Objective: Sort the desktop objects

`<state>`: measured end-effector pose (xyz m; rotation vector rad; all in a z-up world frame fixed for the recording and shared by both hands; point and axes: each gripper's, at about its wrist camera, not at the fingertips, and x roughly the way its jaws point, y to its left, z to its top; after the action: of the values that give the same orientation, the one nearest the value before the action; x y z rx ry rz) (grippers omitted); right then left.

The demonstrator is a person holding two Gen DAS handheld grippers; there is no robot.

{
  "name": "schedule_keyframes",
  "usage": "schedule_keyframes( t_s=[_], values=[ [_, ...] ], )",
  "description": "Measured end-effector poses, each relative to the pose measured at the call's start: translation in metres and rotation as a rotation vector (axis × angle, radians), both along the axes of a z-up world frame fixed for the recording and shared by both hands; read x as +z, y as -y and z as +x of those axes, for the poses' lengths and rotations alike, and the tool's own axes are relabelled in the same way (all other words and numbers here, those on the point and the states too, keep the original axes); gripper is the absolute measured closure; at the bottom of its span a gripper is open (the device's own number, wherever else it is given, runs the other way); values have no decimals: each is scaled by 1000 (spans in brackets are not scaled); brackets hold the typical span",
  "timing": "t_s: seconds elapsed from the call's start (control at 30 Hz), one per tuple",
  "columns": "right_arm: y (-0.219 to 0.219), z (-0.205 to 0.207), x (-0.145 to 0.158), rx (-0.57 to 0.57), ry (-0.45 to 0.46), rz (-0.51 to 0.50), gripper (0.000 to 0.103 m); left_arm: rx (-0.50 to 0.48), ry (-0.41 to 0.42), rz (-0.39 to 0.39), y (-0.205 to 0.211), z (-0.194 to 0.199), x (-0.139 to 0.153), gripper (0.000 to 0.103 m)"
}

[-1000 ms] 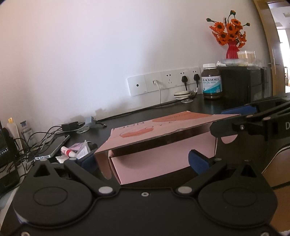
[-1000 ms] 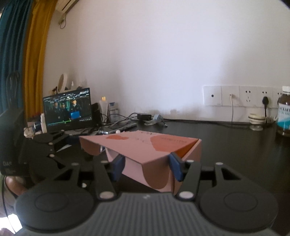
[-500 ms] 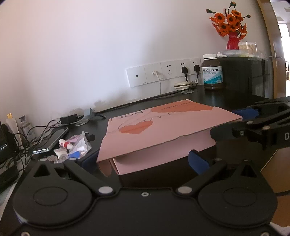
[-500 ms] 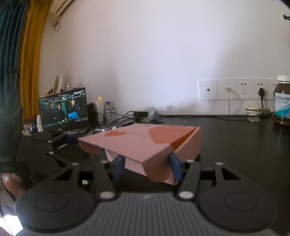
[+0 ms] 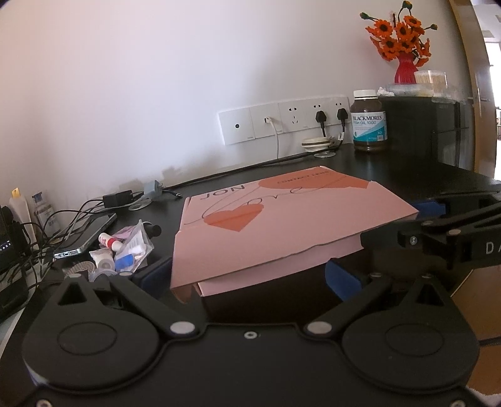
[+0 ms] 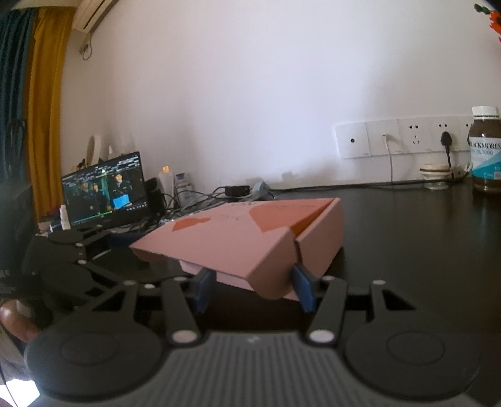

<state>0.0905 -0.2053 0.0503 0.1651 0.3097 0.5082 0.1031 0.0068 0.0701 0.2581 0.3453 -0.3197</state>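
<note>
The box (image 5: 281, 225) is set on the desk (image 5: 407, 175); a phone (image 5: 84, 234) and sachets (image 5: 125, 250) are placed left of it, a bottle (image 5: 369, 120) far right by the sockets (image 5: 281, 123).

- A brown supplement bottle (image 5: 369, 120) with a white cap stands at the back of the black desk (image 5: 407, 175), against the wall.
- A white outlet strip (image 5: 283, 123) on the wall holds two black plugs and one white cable.
- Orange flowers in a red vase (image 5: 404, 67) sit on a dark cabinet (image 5: 426, 128).
- A small monitor (image 6: 105, 189) shows a video at the desk's far left.
- A yellow curtain (image 6: 43, 109) hangs beside it.
- An air conditioner (image 6: 92, 14) is mounted near the ceiling.
</note>
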Motion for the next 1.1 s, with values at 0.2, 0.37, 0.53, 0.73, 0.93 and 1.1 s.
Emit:
schedule_keyframes(
  t_s=[0.2, 0.37, 0.53, 0.73, 0.93, 1.1],
  values=[
    [0, 0, -2, -5, -4, 3, 50, 0, -13, 19, 2, 2, -4, 0],
    [2, 2, -2, -7, -41, -26, 41, -24, -62, -6, -3, 3, -9, 0],
    [17, -1, 5, -12, -33, -36, 35, -28, -69, -40, -7, 3, -11, 0],
    [26, 2, 18, 21, -34, -31, 35, -38, -45, -82, -16, 0, -10, 0],
    [17, -9, 32, 27, 48, -146, 33, -59, 8, -77, -26, -4, 1, 0],
    [-19, -26, 37, 54, 201, -491, 33, -97, 28, -36, -23, -3, 2, 0]
  ],
)
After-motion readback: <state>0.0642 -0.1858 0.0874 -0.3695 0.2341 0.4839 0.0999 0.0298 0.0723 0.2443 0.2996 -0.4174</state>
